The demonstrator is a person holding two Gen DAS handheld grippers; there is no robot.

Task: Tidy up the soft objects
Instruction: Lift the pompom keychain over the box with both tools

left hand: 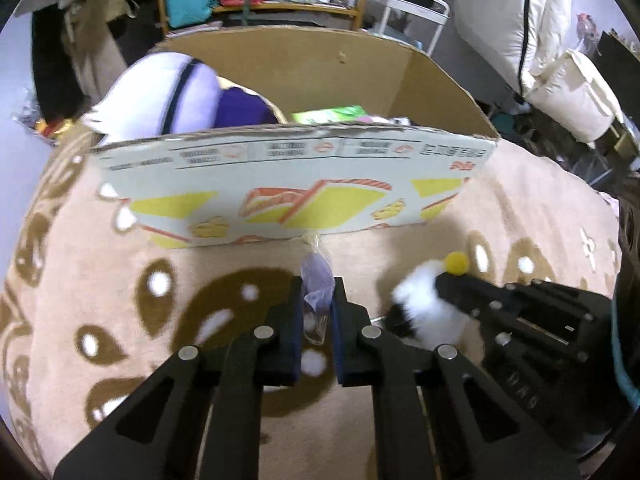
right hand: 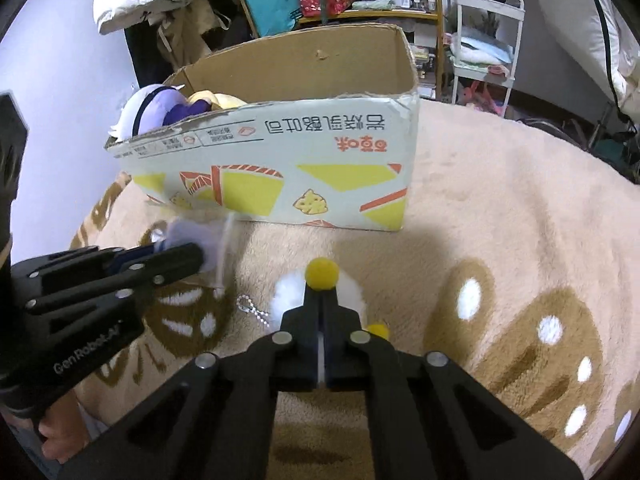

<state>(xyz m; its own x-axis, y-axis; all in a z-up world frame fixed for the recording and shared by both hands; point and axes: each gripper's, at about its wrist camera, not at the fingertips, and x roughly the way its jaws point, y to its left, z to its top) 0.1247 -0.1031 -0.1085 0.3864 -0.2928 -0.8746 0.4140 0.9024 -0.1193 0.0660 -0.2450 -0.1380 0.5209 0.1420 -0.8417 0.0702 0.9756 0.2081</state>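
Note:
In the left wrist view my left gripper [left hand: 319,286] is shut on a small pale lilac item in a clear plastic bag [left hand: 314,268], held just above the blanket. To its right, my right gripper [left hand: 442,280] grips a white fluffy toy [left hand: 416,300]. The right wrist view shows the right gripper [right hand: 321,294] shut on that white fluffy toy [right hand: 288,292], under its yellow pompom [right hand: 322,274]. The left gripper [right hand: 198,254] holds the bagged item [right hand: 188,232] at the left. An open cardboard box [right hand: 280,148] stands behind both, with a purple and white plush [right hand: 156,108] inside.
A beige blanket with brown patterns [right hand: 500,240] covers the surface. A metal ball chain [right hand: 250,310] hangs by the white toy. The box [left hand: 288,184] also holds a green packet [left hand: 332,114]. Shelves [right hand: 360,12], a white cart [right hand: 484,40] and stuffed white bags [left hand: 520,20] stand behind.

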